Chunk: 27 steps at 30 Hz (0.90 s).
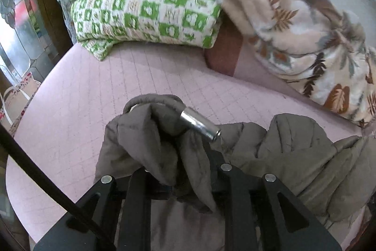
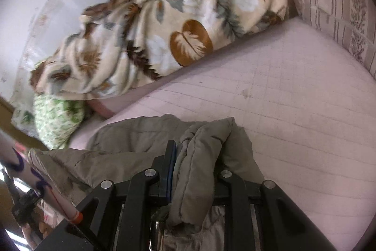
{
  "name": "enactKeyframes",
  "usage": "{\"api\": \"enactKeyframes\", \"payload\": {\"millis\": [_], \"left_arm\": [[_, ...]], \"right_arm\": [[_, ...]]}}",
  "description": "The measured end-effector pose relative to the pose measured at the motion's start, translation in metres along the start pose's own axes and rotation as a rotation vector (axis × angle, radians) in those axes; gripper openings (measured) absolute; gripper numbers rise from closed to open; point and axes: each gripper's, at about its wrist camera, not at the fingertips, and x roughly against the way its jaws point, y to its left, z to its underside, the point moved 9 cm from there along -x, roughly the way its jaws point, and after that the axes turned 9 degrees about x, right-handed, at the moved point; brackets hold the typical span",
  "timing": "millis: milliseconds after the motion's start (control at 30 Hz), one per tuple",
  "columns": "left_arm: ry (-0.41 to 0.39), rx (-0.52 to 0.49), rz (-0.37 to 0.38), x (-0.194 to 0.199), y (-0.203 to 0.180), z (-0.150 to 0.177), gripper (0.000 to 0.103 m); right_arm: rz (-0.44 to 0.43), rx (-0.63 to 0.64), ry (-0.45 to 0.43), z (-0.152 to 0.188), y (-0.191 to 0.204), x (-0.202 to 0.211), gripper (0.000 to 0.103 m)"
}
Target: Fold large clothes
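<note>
We have a grey-brown padded jacket bunched at the bottom centre of both wrist views, lying on the pink quilted mattress. Our left gripper is clenched on a fold of it, with a silver metal drawcord tip sticking out just above the pinched cloth. Our right gripper likewise grasps a thick padded fold of the jacket, its blue-edged finger pressed against the cloth. At the upper right of the left view a leaf-print fleece blanket is heaped, partly over a green-and-white checked folded quilt. At the far left edge a tote bag stands beside the bed; we cannot make out its contents.
</note>
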Motion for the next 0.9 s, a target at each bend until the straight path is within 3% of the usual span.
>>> {"api": "enactKeyframes", "payload": {"millis": [100, 267, 333, 433, 500, 633, 833, 900], "left_arm": [[0.012, 0.022, 0.062, -0.001, -0.002, 0.0, 0.034], [-0.011, 0.082, 0.254, 0.037, 0.002, -0.006, 0.061], [-0.045, 0.076, 0.311, 0.063, 0.001, -0.011, 0.067], [-0.087, 0.035, 0.36, 0.104, -0.004, -0.01, 0.067], [-0.123, 0.005, 0.367, 0.128, -0.001, -0.004, 0.069], [-0.185, -0.035, 0.37, 0.17, 0.019, 0.033, 0.072], [-0.237, 0.047, 0.32, 0.172, 0.074, 0.107, 0.079], [-0.214, 0.07, 0.297, 0.155, 0.086, 0.133, 0.079]], "right_arm": [[0.001, -0.032, 0.03, -0.002, -0.006, -0.02, 0.024], [-0.072, -0.093, 0.038, -0.005, -0.011, -0.023, 0.03], [-0.101, -0.116, 0.029, -0.005, -0.011, -0.018, 0.035], [-0.106, -0.124, 0.005, -0.007, -0.007, -0.006, 0.047], [-0.102, -0.126, -0.01, -0.009, -0.002, 0.003, 0.057], [0.013, -0.051, -0.104, -0.022, 0.004, 0.035, 0.096], [0.119, 0.149, -0.134, -0.017, 0.043, 0.079, 0.096], [0.129, 0.269, -0.135, -0.002, 0.077, 0.083, 0.089]]}}
